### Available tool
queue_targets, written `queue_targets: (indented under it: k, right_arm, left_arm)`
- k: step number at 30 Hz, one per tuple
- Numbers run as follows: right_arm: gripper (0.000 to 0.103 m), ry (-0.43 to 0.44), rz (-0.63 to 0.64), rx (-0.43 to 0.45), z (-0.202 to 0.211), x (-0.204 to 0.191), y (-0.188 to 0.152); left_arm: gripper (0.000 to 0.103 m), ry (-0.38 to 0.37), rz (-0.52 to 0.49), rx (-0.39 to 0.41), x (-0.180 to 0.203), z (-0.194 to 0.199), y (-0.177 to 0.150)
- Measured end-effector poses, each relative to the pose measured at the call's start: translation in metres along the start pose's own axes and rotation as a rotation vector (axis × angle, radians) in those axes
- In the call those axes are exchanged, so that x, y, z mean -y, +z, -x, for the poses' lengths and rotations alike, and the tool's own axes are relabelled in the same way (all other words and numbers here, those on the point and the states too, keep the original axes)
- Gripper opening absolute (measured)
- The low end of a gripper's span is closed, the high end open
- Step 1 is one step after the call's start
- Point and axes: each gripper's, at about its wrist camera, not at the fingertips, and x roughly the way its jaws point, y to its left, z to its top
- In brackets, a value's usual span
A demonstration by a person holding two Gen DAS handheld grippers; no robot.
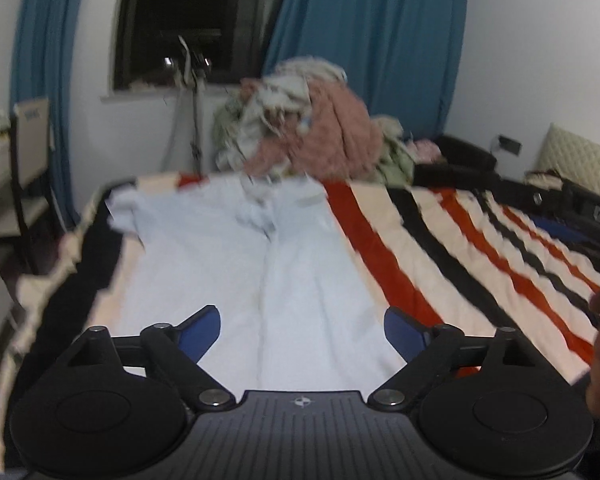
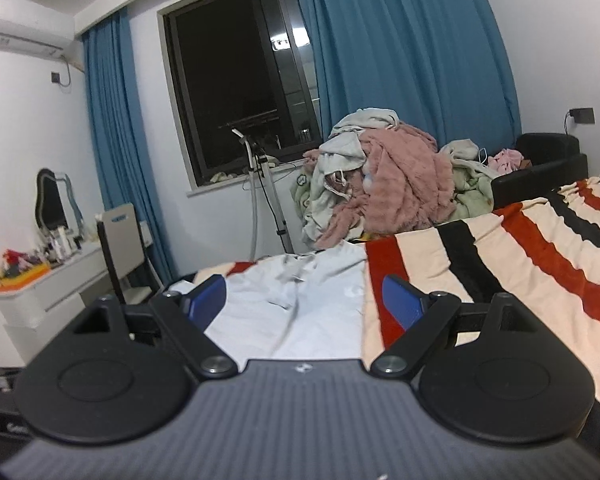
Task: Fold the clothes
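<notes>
A pale blue garment (image 1: 236,264) lies spread flat on the striped bed blanket (image 1: 460,264), its collar end far from me. My left gripper (image 1: 302,330) is open and empty, hovering over the garment's near end. In the right wrist view the same garment (image 2: 300,304) lies ahead, low and flat on the blanket (image 2: 520,264). My right gripper (image 2: 304,300) is open and empty, just above the garment's near right part.
A heap of pink, white and green clothes (image 2: 384,184) is piled at the bed's far end under the blue curtains (image 2: 400,52). A white dresser (image 2: 48,292) with a mirror and a chair (image 2: 120,248) stand left. A black bag (image 1: 500,184) lies on the bed's right.
</notes>
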Motion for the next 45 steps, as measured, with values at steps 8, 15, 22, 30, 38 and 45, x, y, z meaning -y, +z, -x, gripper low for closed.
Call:
queue_targets:
  k: [8,15,22,30,38,45]
  right_arm:
    - [0.087,0.011,0.045,0.031,0.019,-0.040,0.052]
    - [0.087,0.008,0.050,-0.023,-0.011,-0.045,0.090]
    - [0.087,-0.005,0.092,-0.093,-0.067,-0.033,0.075]
    - [0.087,0.047,0.102,-0.271,-0.197,-0.044,0.031]
    - [0.086,0.254,0.261,-0.456,-0.392,-0.145,-0.037]
    - [0.086,0.455,0.474,-0.469,-0.499,-0.235,-0.112]
  left_arm:
    - [0.099,0.021,0.039,0.065,-0.005,0.049,0.065]
    - [0.101,0.052,0.071,0.092,-0.001,0.054,0.111]
    - [0.101,0.067,0.092,0.144,-0.020,-0.003,0.098]
    - [0.101,0.097,0.158,0.119,-0.098,-0.071,0.055]
    - [0.102,0.109,0.310,0.081,-0.198,-0.119,0.022]
    - [0.101,0.103,0.491,0.040,-0.267,-0.174,-0.010]
